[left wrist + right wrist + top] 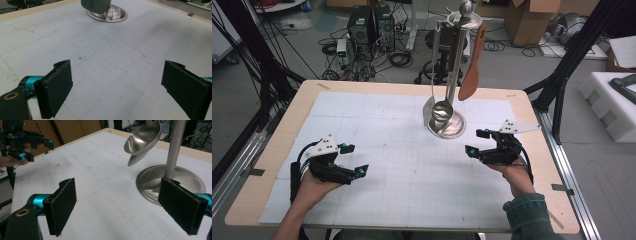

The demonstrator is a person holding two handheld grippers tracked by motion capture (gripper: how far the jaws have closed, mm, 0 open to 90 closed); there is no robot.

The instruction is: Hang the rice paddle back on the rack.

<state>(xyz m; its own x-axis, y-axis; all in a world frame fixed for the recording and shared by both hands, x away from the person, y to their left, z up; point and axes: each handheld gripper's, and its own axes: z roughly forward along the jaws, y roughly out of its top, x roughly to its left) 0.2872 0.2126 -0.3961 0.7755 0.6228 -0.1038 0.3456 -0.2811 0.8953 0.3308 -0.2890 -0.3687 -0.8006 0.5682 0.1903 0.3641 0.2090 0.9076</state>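
A steel utensil stand [453,131] rises from the far middle of the white gridded mat [412,170]. From it hang a steel ladle [442,110], a flat steel turner [428,112] and a wooden spatula [472,70]. My left gripper [356,160] rests low at the mat's near left, open and empty, its jaws wide apart over bare mat [120,87]. My right gripper [475,142] is open and empty just right of the stand's base. In the right gripper view [122,203], the ladle bowl [143,137], the pole [175,147] and the base [150,182] are close ahead.
The stand's base [107,15] lies far ahead in the left gripper view. The left gripper [25,142] and its hand appear far off in the right gripper view. A wooden table edge [272,150] frames the mat. Cables, boxes and dark frame legs [562,75] surround the table.
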